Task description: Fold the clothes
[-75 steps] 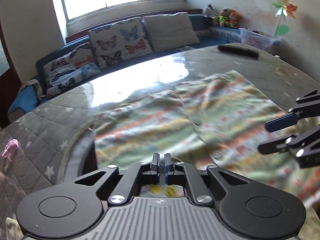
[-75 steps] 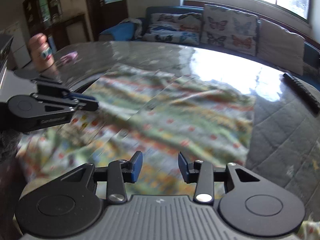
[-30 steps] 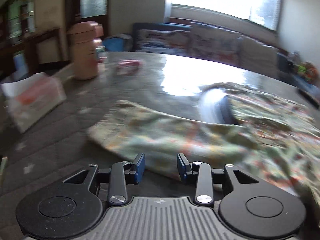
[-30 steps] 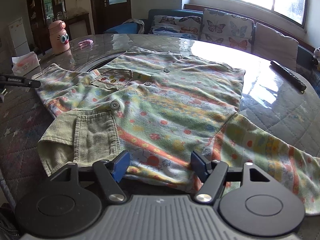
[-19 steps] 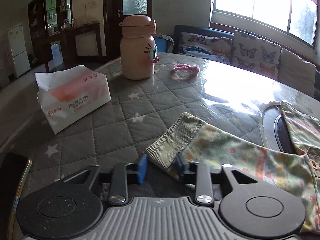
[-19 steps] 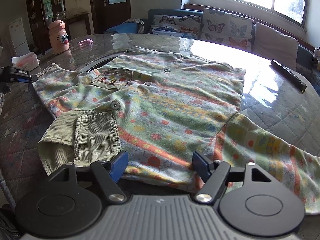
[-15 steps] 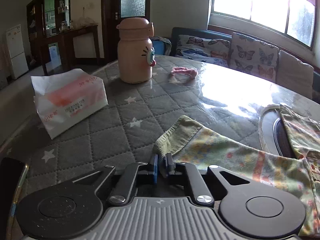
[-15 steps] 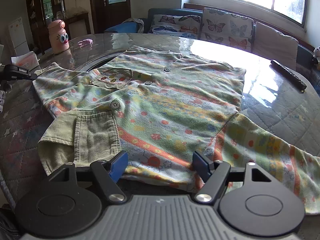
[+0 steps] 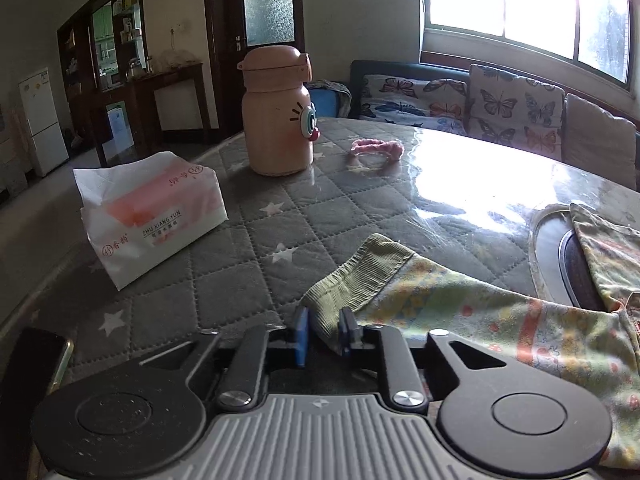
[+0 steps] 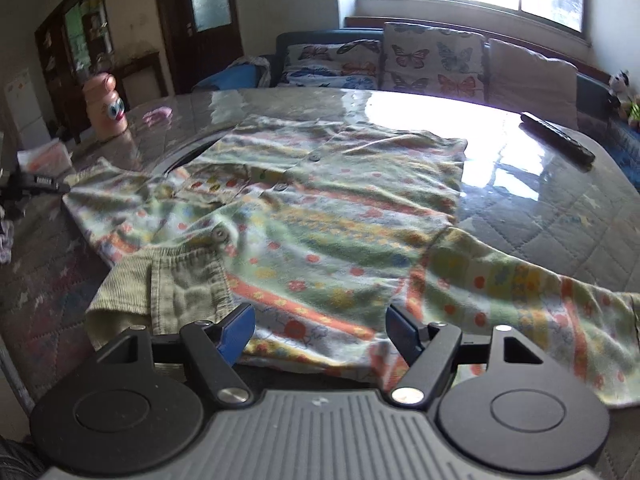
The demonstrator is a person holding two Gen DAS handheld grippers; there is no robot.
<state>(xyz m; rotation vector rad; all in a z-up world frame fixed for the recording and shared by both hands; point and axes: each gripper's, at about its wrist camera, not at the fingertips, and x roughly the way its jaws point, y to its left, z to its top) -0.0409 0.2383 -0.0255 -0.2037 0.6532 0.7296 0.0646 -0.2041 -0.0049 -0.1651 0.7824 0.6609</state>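
One sleeve (image 9: 460,304) apparently points toward left gripper (image 9: 323,330)

Left gripper (image 9: 323,330) and right gripper (image 10: 318,330): black linkages, blue finger pads, silver screws, ribbed grey housing.

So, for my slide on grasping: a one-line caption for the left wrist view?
Left gripper closed on the ribbed sleeve cuff of a patterned shirt on the quilted table.
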